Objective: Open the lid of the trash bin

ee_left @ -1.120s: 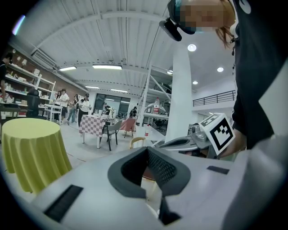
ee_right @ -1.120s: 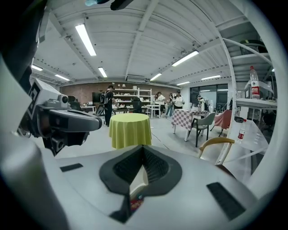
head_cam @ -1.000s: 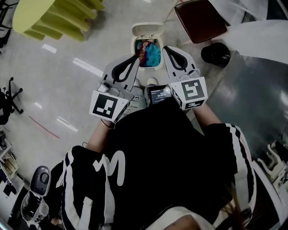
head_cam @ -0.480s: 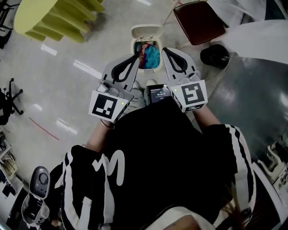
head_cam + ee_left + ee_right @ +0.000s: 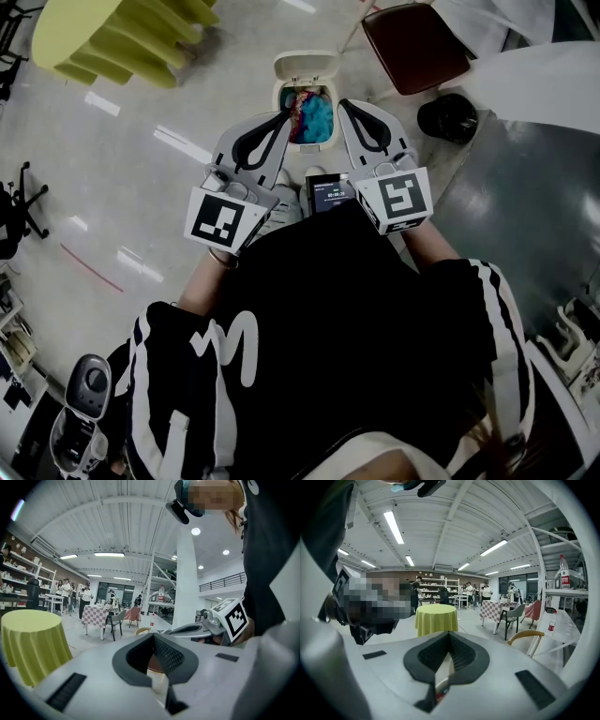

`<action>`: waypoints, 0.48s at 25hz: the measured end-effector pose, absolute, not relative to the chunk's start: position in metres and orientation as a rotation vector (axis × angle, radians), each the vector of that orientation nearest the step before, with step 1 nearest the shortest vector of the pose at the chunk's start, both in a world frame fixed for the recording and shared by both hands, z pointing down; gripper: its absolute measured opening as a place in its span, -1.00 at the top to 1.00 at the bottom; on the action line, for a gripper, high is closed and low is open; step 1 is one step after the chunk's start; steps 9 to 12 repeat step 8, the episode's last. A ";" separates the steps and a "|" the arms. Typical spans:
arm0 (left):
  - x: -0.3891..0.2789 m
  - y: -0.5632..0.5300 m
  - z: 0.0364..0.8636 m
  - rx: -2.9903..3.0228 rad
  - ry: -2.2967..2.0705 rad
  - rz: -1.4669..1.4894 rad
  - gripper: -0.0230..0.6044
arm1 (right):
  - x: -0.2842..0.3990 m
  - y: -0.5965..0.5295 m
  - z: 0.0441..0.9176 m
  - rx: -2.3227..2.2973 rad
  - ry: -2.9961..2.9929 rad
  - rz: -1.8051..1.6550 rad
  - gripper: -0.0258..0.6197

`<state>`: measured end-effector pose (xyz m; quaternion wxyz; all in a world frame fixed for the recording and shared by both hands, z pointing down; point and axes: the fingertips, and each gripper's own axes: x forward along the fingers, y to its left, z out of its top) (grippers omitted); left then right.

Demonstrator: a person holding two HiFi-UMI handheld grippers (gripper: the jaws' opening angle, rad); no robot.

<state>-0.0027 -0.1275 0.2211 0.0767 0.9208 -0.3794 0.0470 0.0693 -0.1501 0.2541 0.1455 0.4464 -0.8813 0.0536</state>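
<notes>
In the head view the small white trash bin [image 5: 281, 101] stands on the floor ahead of the person's feet. Its lid [image 5: 307, 66] is tipped up and back, and blue and red rubbish [image 5: 309, 111] shows inside. My left gripper [image 5: 279, 119] hangs just left of the bin's mouth and my right gripper [image 5: 343, 103] just right of it, both above the floor. Each one is shut with nothing between its jaws, as the left gripper [image 5: 153, 637] and the right gripper [image 5: 449, 634] also show in their own views. Neither touches the bin.
A yellow-green covered round table [image 5: 112, 33] stands at the far left, and a dark red chair seat [image 5: 415, 39] at the far right beside a black round object [image 5: 447, 114]. A white table [image 5: 539, 84] lies on the right. A small screen [image 5: 330, 194] sits at the person's chest.
</notes>
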 end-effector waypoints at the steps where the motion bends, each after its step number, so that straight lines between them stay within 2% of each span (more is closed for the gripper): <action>1: -0.003 -0.127 0.221 2.760 -1.136 0.142 0.90 | 0.069 -0.150 0.254 1.287 -2.540 0.155 0.91; 12: 0.001 -0.129 0.221 2.765 -1.136 0.141 0.90 | 0.072 -0.152 0.253 1.291 -2.544 0.159 0.91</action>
